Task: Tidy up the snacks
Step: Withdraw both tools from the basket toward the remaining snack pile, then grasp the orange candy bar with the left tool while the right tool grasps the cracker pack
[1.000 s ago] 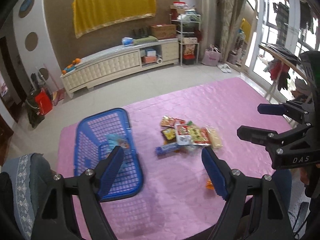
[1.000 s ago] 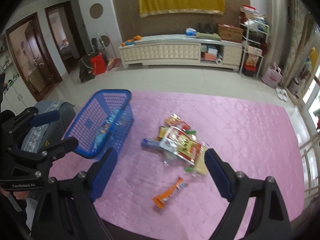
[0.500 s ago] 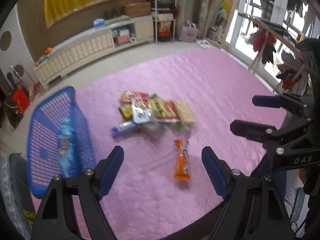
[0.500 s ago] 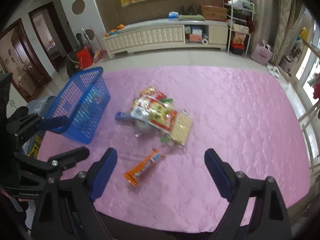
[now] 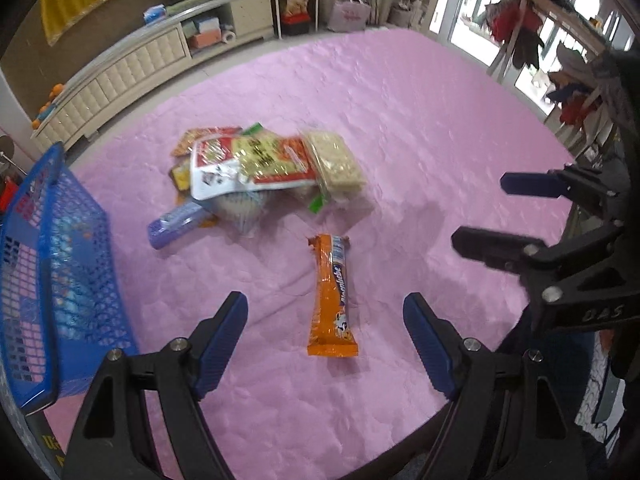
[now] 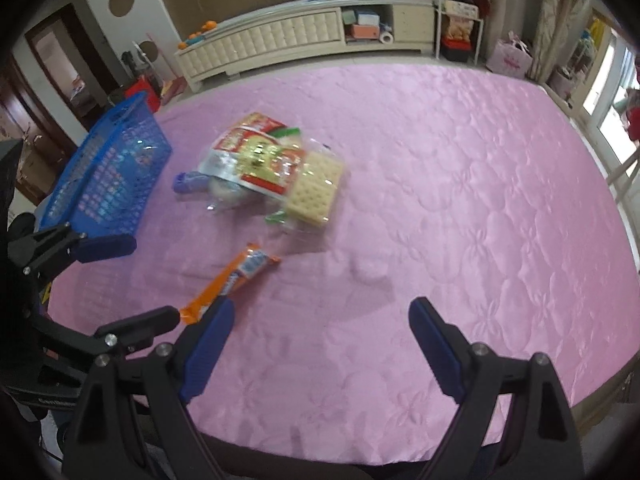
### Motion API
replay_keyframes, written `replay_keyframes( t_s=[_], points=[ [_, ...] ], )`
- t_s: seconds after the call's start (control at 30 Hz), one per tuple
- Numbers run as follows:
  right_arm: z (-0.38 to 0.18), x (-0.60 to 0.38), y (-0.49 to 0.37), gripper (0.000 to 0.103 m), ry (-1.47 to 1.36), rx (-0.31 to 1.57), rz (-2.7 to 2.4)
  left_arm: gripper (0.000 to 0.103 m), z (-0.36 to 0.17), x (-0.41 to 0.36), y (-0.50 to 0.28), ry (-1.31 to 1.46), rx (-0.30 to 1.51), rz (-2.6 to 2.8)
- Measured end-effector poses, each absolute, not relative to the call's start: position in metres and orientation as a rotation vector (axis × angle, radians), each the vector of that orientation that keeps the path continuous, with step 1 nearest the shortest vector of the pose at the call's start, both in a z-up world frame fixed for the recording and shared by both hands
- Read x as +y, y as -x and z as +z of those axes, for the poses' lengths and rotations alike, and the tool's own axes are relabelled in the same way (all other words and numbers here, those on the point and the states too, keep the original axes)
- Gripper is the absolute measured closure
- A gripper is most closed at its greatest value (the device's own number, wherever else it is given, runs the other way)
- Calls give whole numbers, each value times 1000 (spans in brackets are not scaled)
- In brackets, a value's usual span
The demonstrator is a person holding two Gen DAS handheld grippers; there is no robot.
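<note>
Hanging spread and empty, the left gripper (image 5: 324, 320) frames the orange snack bar (image 5: 332, 300), which lies alone on the pink quilt (image 5: 400, 120), probably because it is the easiest first pick. Its wrapper lettering is too blurred to read. At eleven o'clock sits the snack pile (image 5: 260, 164); at nine, the blue basket (image 5: 52, 280). Also unclenched and empty, the right gripper (image 6: 320, 340) hovers over bare quilt, and its frame reads "DAS".

Both wrist cams: downward, shared snacks (image 5: 256, 168)
</note>
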State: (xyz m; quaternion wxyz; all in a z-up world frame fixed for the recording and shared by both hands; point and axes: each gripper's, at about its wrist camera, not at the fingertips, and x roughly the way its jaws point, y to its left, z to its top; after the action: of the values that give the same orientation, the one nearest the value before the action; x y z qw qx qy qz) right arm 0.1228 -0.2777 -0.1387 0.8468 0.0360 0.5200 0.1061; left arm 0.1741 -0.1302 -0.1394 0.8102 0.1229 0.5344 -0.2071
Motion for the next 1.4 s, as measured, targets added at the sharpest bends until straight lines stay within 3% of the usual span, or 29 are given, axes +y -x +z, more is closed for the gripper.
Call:
replay_keyframes(
  t_s=[0.2, 0.3, 0.37, 0.57, 0.97, 1.17, 1.23, 1.4],
  points=[
    [-152, -294, -129, 12, -122, 1122, 210, 33, -165, -144, -190, -276, 1210, -466],
    [-158, -300, -130, 12, -135, 1132, 200, 50, -179, -151, -198, -288, 1253, -476],
    [-160, -303, -132, 12, -143, 1137, 199, 69, -187, -153, -202, -293, 1272, -460],
    [-159, -304, -134, 12, -136, 1136, 200, 90, -198, -147, -207, -256, 1296, -427],
    [-149, -284, -166, 13, -128, 1142, 249, 92, -155, -99, -204, -148, 1191, -408],
    [-152, -269, -196, 19, -171, 1167, 286, 92, -129, -78, -210, -126, 1127, -360],
    [-156, -268, -209, 28, -205, 1181, 276, 92, -124, -73, -212, -122, 1118, -347],
    [-170, -266, -235, 29, -285, 1225, 258, 92, -123, -71, -226, -118, 1116, -333]
  ],
)
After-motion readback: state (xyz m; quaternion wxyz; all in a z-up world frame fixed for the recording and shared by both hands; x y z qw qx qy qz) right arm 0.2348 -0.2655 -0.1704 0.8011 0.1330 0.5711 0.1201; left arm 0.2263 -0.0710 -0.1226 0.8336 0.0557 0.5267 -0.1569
